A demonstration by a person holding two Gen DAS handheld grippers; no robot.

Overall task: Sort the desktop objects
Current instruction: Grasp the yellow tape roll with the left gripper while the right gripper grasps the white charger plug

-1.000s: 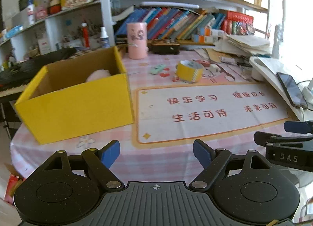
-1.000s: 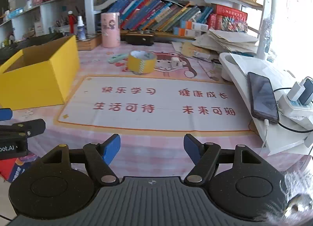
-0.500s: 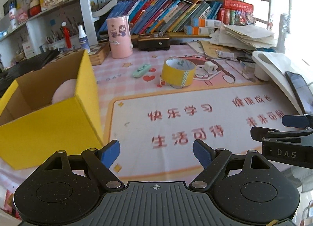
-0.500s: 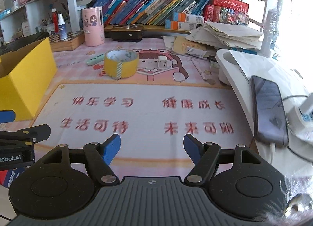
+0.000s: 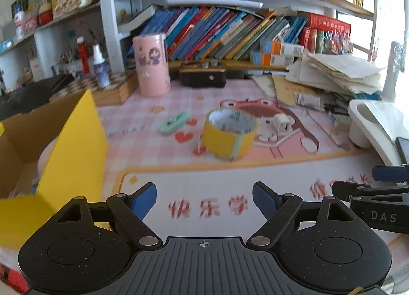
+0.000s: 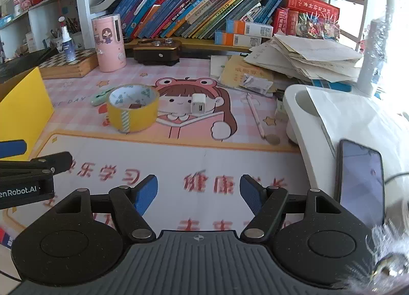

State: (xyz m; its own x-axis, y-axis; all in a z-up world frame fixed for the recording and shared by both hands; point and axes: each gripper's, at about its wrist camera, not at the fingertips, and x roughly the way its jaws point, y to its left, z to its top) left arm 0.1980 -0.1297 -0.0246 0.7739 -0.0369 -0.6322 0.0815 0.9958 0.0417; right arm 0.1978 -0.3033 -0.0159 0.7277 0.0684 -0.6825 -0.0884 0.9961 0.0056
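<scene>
A yellow tape roll stands on the pink desk mat, ahead of my left gripper, which is open and empty. It also shows in the right wrist view, ahead and left of my right gripper, also open and empty. A white charger plug lies right of the roll; it also shows in the left wrist view. A mint green clip-like item lies left of the roll. An open yellow box stands at the left with a pale pink thing inside.
A pink cylinder and a dark brown case stand at the back below the bookshelf. A paper stack lies back right. A white stand with a phone is at the right. A pink pen lies near it.
Both grippers have moved forward over the mat toward the tape roll and charger. The yellow box has slid to the left edge of both views. Both stay open.
</scene>
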